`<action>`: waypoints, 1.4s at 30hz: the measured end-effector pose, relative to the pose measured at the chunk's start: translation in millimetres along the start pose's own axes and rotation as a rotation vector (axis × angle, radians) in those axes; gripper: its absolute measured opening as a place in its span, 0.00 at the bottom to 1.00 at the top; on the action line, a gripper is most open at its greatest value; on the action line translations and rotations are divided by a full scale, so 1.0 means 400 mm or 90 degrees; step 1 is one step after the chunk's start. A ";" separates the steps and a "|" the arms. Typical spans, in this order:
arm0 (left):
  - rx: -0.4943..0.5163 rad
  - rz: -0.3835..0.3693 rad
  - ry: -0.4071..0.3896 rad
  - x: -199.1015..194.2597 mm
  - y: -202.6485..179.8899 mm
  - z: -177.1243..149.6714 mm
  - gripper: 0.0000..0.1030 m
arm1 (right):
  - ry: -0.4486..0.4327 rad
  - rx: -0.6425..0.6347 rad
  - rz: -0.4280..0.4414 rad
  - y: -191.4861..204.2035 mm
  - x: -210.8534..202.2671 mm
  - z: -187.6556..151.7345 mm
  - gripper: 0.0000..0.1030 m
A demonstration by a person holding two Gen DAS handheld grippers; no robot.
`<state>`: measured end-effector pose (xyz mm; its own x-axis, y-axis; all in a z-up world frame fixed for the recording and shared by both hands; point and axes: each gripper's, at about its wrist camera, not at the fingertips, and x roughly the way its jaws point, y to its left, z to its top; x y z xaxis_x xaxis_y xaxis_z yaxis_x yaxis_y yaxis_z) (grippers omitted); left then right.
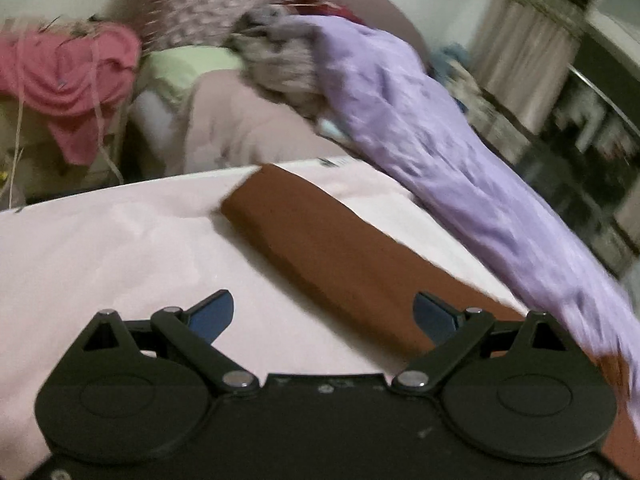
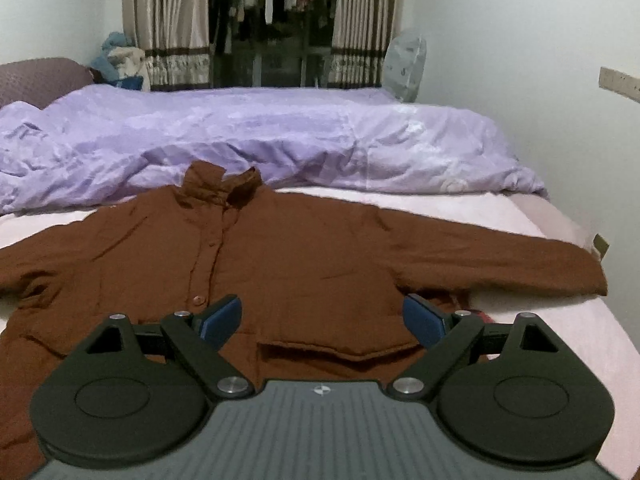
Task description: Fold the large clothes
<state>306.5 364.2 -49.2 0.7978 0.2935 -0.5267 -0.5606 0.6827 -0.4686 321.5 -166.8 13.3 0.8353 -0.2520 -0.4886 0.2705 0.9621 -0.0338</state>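
Observation:
A brown button-up shirt (image 2: 304, 264) lies spread flat, front up, on the pale pink bed sheet (image 2: 552, 320), collar toward the far side, both sleeves stretched out sideways. My right gripper (image 2: 322, 316) is open and empty, hovering over the shirt's lower front by a chest pocket. In the left wrist view one brown sleeve (image 1: 320, 232) runs diagonally across the sheet (image 1: 100, 256). My left gripper (image 1: 324, 312) is open and empty, just above the sheet at the sleeve's near part.
A rumpled lilac duvet (image 2: 260, 136) lies along the far side of the bed, behind the shirt; it also shows in the left wrist view (image 1: 460, 160). Pink clothing (image 1: 72, 80) and a pile of clothes (image 1: 276, 56) lie beyond the bed. Curtains (image 2: 168, 20) and a wall stand behind.

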 end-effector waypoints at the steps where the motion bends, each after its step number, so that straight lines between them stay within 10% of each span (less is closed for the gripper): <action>1: -0.023 0.012 -0.001 0.029 0.015 0.015 0.93 | 0.008 0.002 0.002 0.004 0.016 0.001 1.00; 5: -0.088 0.035 -0.006 0.100 0.058 0.040 0.91 | 0.040 0.001 0.002 0.026 0.066 -0.002 1.00; 9: -0.136 0.045 0.018 0.151 0.089 0.044 0.29 | 0.057 -0.017 0.001 0.054 0.108 -0.003 1.00; 20: -0.162 0.042 -0.007 0.223 0.086 0.084 0.46 | 0.077 -0.057 0.009 0.107 0.170 -0.009 1.00; 28: -0.145 0.006 -0.013 0.197 0.052 0.094 0.14 | 0.089 -0.042 0.003 0.078 0.196 -0.011 1.00; 42: 0.105 -0.372 0.026 -0.063 -0.640 -0.050 0.14 | 0.079 0.040 0.026 -0.056 0.168 -0.022 1.00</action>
<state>425.2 168.6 69.7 0.9520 -0.1853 -0.2438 0.0121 0.8184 -0.5745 367.4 -204.3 -26.5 0.7821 -0.1941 -0.5922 0.2695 0.9621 0.0406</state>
